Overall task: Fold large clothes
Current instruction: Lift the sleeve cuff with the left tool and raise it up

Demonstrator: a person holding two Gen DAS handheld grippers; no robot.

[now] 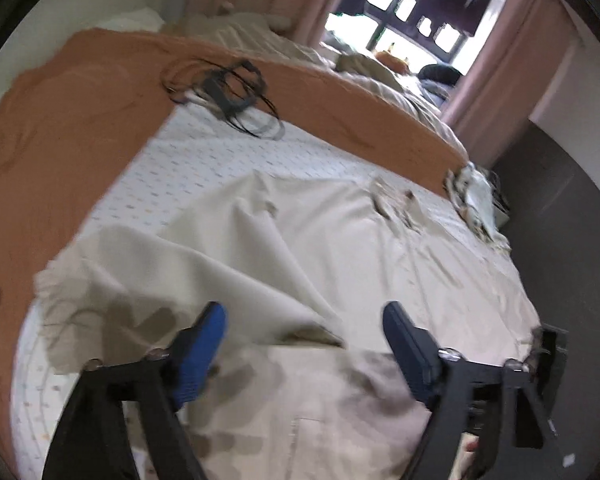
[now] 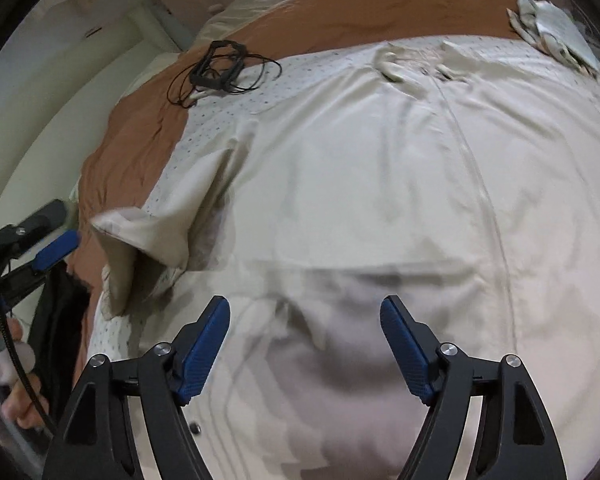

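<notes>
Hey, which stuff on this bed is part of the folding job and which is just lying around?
Job:
beige garment
left gripper, jaws open
right gripper, jaws open

Lying about:
black cable tangle
crumpled cloth at the bed's edge
orange sheet

Count, both views:

- Cream garment [image 2: 360,184]: 1, spread on bed.
- Grippers: 2. Left gripper [image 1: 304,320], right gripper [image 2: 305,314]; each 2 blue pads, jaws apart, nothing between.
- Orange blanket [image 1: 80,92]: 1.
- Dotted white sheet [image 1: 228,152]: 1.
- Black cable bundle [image 1: 228,92]: 1 (strand count unreadable).
- Crumpled patterned cloth [image 1: 476,196] at bed edge: 1.
- Pink curtains [image 1: 500,60]: 2 panels.
</notes>
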